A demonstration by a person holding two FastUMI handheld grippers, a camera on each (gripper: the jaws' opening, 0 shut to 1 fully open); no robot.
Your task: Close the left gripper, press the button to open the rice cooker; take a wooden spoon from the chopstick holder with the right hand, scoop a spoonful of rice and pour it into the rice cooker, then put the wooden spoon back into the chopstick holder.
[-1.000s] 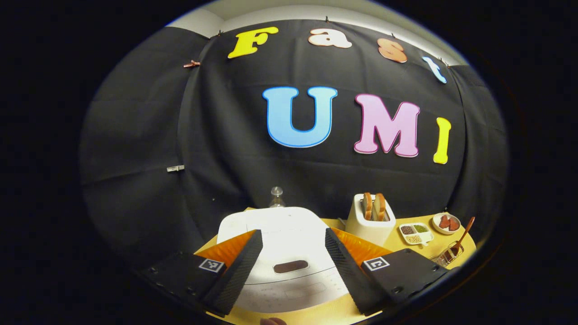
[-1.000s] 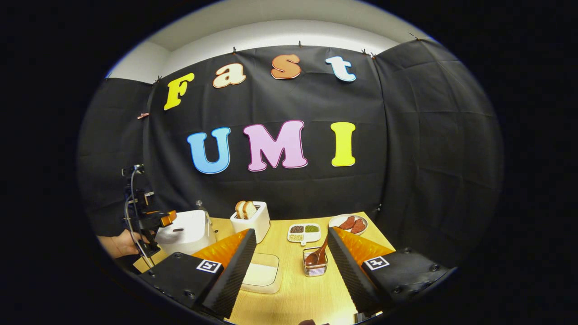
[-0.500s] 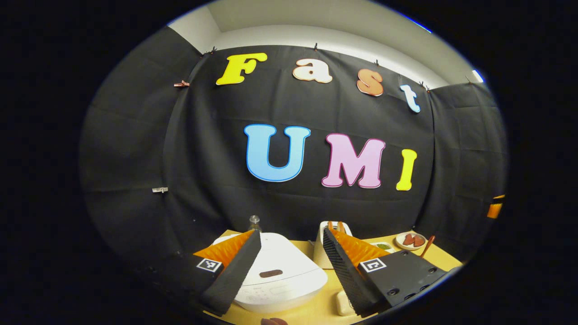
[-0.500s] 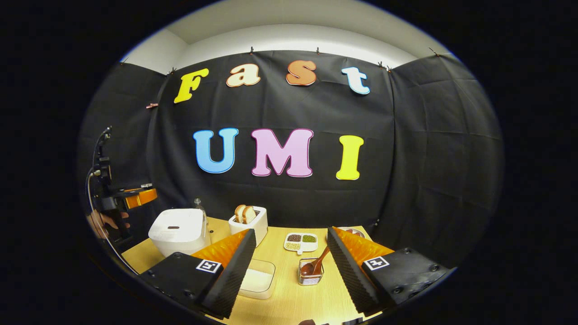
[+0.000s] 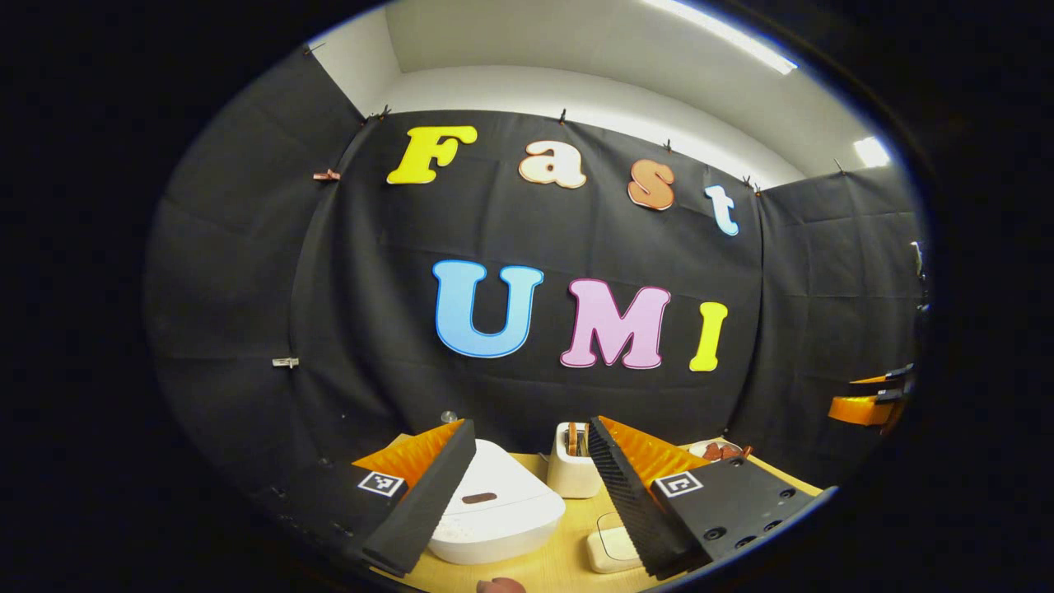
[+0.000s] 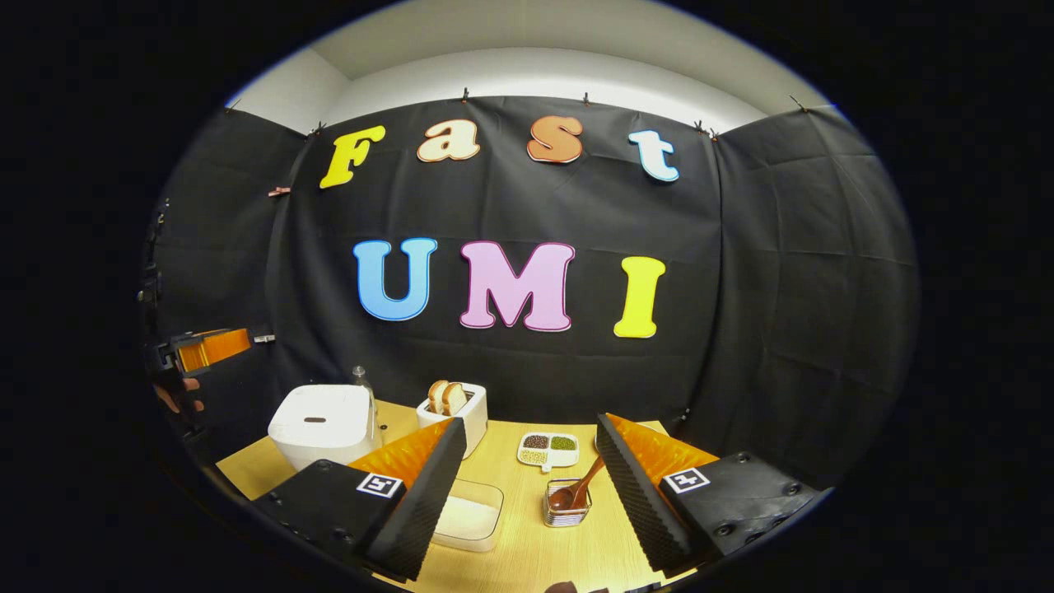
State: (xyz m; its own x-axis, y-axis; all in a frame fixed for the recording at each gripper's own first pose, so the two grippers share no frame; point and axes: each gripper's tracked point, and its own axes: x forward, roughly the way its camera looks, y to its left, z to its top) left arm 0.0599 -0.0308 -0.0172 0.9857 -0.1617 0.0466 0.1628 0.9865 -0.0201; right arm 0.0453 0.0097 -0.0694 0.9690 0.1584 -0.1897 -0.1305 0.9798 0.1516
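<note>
Both spread claws rose; wooden spoon (image 6: 578, 487) stands in chopstick holder (image 6: 566, 509).

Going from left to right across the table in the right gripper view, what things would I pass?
Rice cooker → toaster with bread slices → divided dish of beans and grains → chopstick holder with the wooden spoon.

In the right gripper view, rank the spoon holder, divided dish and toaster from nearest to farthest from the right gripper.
1. Spoon holder, between the fingers, nearest.
2. Divided dish, just beyond it, centre.
3. Toaster, back and left, only slightly farther than the dish.
</note>
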